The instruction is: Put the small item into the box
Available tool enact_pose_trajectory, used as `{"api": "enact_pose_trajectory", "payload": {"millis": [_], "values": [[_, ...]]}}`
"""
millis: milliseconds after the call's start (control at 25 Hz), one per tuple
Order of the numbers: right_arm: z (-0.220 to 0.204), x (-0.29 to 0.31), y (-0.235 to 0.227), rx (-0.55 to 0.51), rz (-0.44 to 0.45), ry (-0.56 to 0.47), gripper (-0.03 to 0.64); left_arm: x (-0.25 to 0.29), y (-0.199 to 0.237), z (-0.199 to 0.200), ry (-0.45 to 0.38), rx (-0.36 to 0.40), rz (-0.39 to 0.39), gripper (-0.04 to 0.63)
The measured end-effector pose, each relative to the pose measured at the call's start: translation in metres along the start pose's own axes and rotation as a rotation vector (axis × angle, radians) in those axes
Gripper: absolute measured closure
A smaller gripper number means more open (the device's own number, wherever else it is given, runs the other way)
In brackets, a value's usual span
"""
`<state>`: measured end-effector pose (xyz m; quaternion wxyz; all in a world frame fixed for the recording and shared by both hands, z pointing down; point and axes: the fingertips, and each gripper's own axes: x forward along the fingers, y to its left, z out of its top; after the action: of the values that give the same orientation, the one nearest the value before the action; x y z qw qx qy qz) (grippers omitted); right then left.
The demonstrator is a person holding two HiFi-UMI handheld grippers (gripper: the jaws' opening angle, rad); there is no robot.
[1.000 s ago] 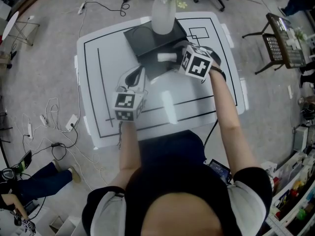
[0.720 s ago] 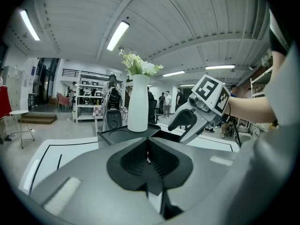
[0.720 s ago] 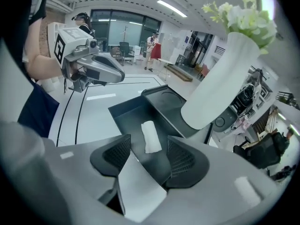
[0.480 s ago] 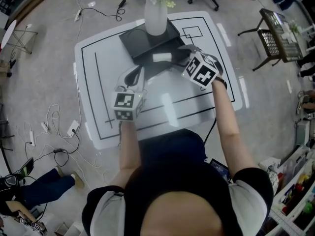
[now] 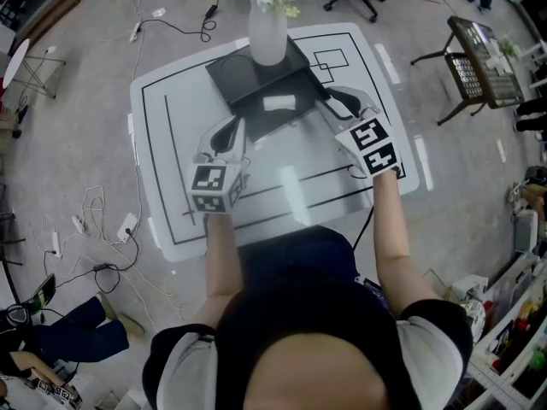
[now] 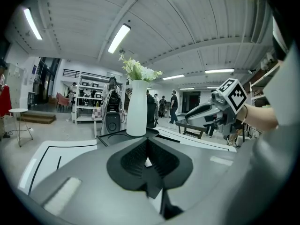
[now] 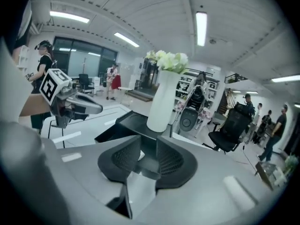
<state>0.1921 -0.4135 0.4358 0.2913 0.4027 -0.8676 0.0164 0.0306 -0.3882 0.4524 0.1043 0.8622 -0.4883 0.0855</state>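
White surface (image 5: pixel 171 195) with black lines under me, grey floor (image 5: pixel 77 126) and cables (image 5: pixel 102 203) around it. My left gripper (image 5: pixel 227 129) is near the black box (image 5: pixel 244 79), fingers narrowly apart, empty. My right gripper (image 5: pixel 342 101) is beside the box, fingers have just been closing, part open, empty. Small item (image 5: pixel 278 103) is white and oblong, lying flat in the box in front of the white vase (image 5: pixel 267 37), clear of both.
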Motion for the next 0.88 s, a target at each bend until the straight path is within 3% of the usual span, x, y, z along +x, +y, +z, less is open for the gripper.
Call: {"api": "enact_pose_trajectory", "payload": {"millis": [360, 560, 720, 880], "values": [[0.027, -0.059, -0.023, 0.212, -0.255, -0.230, 0.612, 0.001, 0.002, 0.012, -0.053, 0.005, 0.015, 0.584], [0.021, -0.085, -0.037, 0.379, -0.383, -0.364, 0.615, 0.001, -0.005, 0.016, -0.064, -0.020, -0.019, 0.584], [-0.004, -0.089, -0.043, 0.467, -0.460, -0.382, 0.615, 0.001, -0.005, 0.017, -0.068, -0.041, -0.022, 0.584], [-0.022, -0.087, -0.043, 0.507, -0.475, -0.371, 0.616, 0.003, -0.006, 0.014, -0.058, -0.034, -0.024, 0.584]]}}
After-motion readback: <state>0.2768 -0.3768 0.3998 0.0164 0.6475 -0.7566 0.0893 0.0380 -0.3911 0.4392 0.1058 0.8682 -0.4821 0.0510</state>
